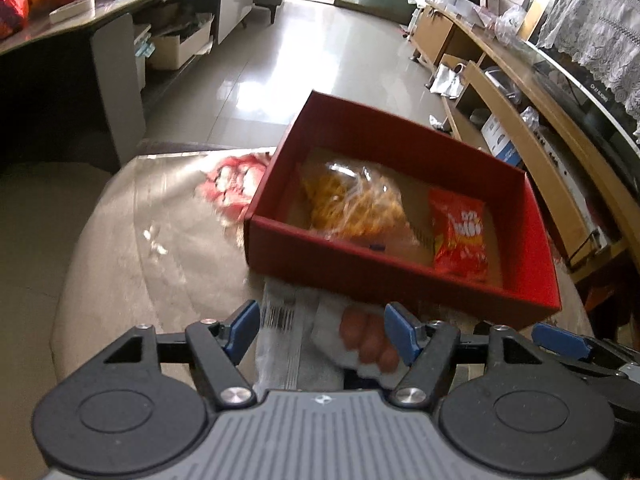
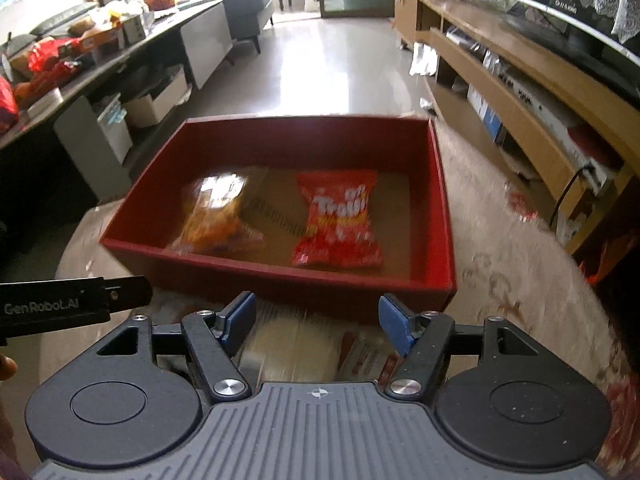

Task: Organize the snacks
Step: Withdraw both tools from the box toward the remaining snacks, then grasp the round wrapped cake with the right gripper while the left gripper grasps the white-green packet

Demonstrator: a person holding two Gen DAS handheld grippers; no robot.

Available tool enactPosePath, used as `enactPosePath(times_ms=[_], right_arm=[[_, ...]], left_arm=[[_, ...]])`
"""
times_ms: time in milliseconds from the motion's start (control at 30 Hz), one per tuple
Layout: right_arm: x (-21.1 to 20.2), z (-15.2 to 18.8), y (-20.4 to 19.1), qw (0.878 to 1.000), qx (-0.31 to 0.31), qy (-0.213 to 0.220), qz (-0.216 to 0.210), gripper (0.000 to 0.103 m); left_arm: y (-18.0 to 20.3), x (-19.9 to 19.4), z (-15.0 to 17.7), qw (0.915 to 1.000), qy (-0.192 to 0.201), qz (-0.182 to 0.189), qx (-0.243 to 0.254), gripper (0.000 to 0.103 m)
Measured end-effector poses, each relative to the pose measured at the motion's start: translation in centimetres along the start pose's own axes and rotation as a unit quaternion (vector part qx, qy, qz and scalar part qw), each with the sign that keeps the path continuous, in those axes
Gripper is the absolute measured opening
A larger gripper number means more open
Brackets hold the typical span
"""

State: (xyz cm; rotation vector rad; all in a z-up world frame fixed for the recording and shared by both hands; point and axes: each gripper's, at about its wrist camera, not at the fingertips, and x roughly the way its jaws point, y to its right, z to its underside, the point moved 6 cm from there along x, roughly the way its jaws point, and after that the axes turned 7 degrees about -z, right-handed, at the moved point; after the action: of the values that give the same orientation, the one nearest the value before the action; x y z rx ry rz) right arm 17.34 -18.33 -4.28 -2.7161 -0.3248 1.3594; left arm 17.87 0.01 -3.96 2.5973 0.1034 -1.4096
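A red cardboard box (image 1: 384, 276) (image 2: 280, 284) stands on the table. Inside lie a clear bag of yellow-orange snacks (image 1: 352, 204) (image 2: 216, 216) and a red snack packet (image 1: 460, 236) (image 2: 340, 220). My left gripper (image 1: 324, 332) is open over a white packet with a barcode and pictured sausages (image 1: 316, 336), which lies just in front of the box. My right gripper (image 2: 318, 326) is open over a pale whitish packet (image 2: 296, 344) in front of the box. The right gripper's blue finger (image 1: 560, 338) shows at the right of the left wrist view.
The table carries a patterned cloth under clear plastic (image 1: 168, 232). A long dark counter with snacks and bags (image 2: 80, 56) runs on the left, a wooden TV shelf (image 2: 520, 80) on the right. Shiny floor (image 2: 320, 72) lies beyond the table.
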Motion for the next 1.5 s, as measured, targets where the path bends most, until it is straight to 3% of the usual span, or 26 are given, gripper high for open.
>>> enactPosePath(times_ms=[567, 900, 1500], right_arm=[[0.1, 3.3, -0.4, 0.999, 0.025, -0.04, -0.006, 0.079], [-0.4, 3.4, 0.1, 0.999, 0.04, -0.034, -0.002, 0.081], [2.2, 2.9, -0.2, 0.996, 0.055, -0.062, -0.012, 0.084]], left_arm=[[-0.5, 0.6, 4.0, 0.9992, -0.038, -0.009, 0.006, 0.072], [-0.1, 2.7, 4.3, 0.9981, -0.051, -0.03, 0.014, 0.075], [-0.6, 4.6, 4.1, 0.9965, -0.07, -0.045, -0.011, 0.075]])
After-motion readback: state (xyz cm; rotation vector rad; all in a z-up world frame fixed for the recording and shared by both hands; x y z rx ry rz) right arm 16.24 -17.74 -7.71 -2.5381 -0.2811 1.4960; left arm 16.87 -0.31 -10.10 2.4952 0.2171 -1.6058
